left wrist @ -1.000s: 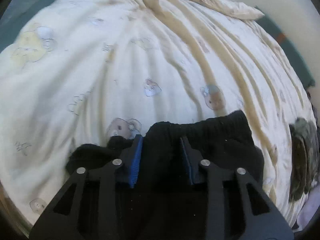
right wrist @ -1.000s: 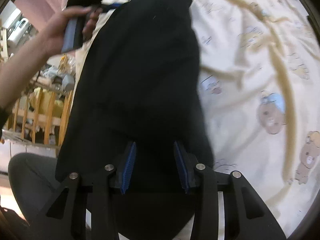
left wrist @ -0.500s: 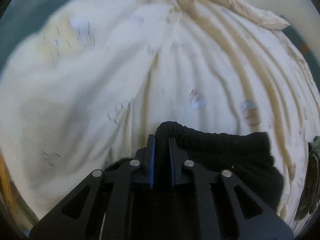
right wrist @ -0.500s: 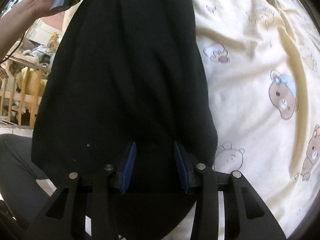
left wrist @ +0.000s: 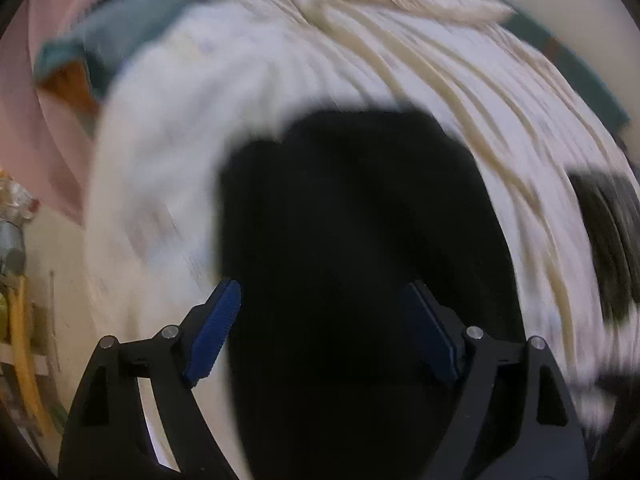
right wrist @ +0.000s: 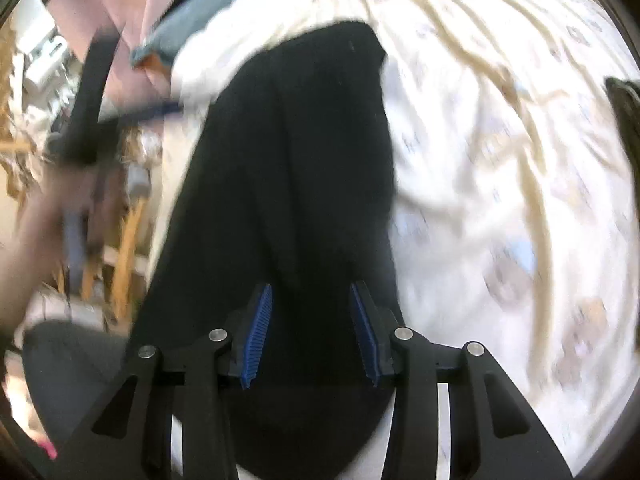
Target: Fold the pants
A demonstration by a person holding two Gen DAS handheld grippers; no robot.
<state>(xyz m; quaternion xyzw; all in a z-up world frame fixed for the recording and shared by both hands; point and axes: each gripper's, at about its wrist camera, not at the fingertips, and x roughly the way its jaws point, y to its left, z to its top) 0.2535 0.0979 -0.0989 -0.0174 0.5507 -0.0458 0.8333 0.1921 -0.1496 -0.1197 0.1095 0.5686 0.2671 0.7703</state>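
Observation:
Black pants (left wrist: 352,240) lie lengthwise on a cream bear-print bedsheet (left wrist: 200,120). My left gripper (left wrist: 324,332) hovers over their near part. Its jaws are opening wide, and the blue pads stand clear of the cloth on both sides; the view is blurred by motion. In the right wrist view the pants (right wrist: 288,152) run away from my right gripper (right wrist: 312,332), which is shut on a bunch of the black fabric at the near end. The left gripper (right wrist: 84,120) shows there as a dark blur at the left, held by a hand (right wrist: 36,220).
A dark striped item (left wrist: 604,240) lies on the sheet at the right. A teal cushion (left wrist: 132,28) sits at the bed's far left corner. Beyond the bed's left edge stand wooden rails (right wrist: 128,240) and clutter. A grey-clad knee (right wrist: 68,360) is at lower left.
My left gripper has let go of the waistband, opened wide and swung back along the pants toward the bed's left edge. The right gripper keeps its grip and has risen slightly.

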